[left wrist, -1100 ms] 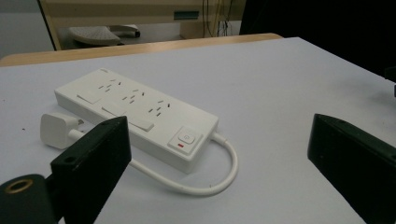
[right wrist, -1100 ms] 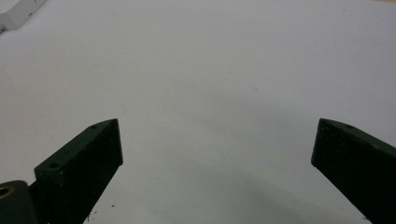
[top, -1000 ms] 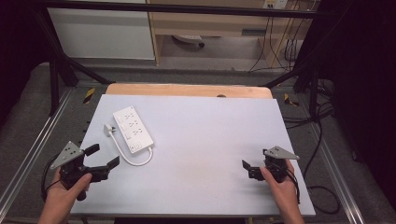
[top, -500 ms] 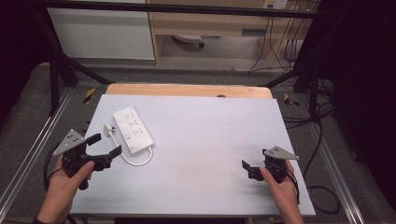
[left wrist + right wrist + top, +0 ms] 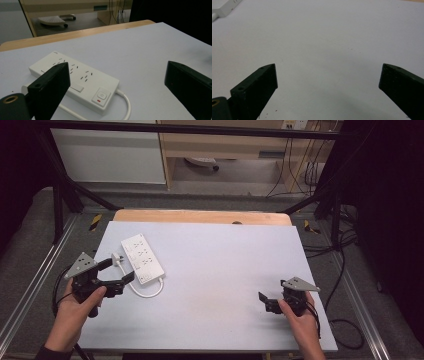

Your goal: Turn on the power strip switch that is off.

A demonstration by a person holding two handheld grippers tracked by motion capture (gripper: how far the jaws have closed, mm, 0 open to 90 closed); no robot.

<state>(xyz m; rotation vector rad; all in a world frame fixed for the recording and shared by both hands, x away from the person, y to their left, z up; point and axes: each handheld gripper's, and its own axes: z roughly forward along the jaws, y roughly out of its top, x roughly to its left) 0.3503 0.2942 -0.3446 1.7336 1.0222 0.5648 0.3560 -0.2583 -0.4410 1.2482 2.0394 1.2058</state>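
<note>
Jaws are held wide apart on the left gripper (image 5: 118, 270) and right gripper (image 5: 263, 301). The power strip (image 5: 143, 259) is found near the table's (image 5: 225, 265) left edge, just beyond the left gripper; bare tabletop is spread rightward.

Black claws (image 5: 116, 271), grey three-cornered plates (image 5: 82, 265)

Lab test bench, metal frame rails (image 5: 30, 292), dangling cables (image 5: 312, 167), bare white table (image 5: 225, 270)
</note>
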